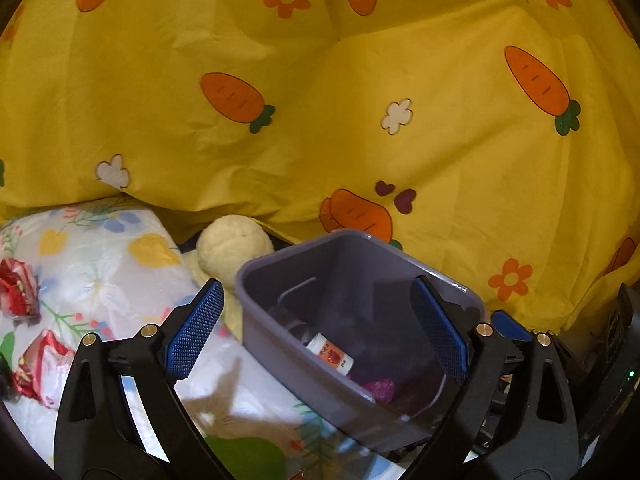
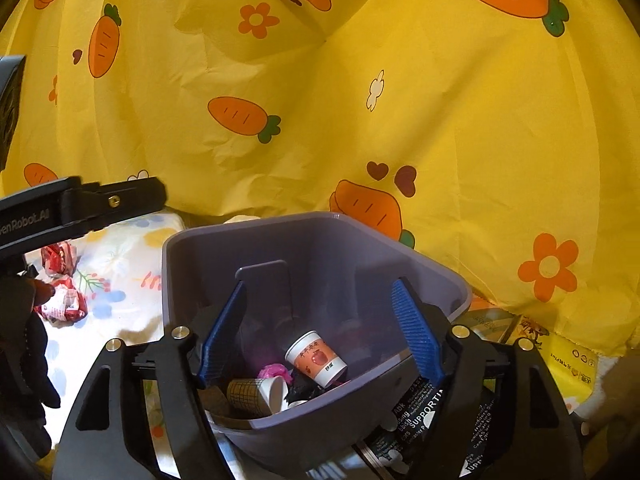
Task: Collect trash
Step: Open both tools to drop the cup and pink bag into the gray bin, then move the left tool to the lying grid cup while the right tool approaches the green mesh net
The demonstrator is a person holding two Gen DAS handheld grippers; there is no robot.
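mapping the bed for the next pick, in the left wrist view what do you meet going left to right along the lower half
red and white crumpled wrappers → floral pillow → cream plush toy → purple bin holding a paper cup → yellow carrot-print quilt

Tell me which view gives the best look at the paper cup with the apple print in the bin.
The right wrist view. There the paper cup lies in full sight on its side among the other trash in the grey bin, rim and apple print showing. The left wrist view catches the cup smaller, partly cut off by the bin's near wall.
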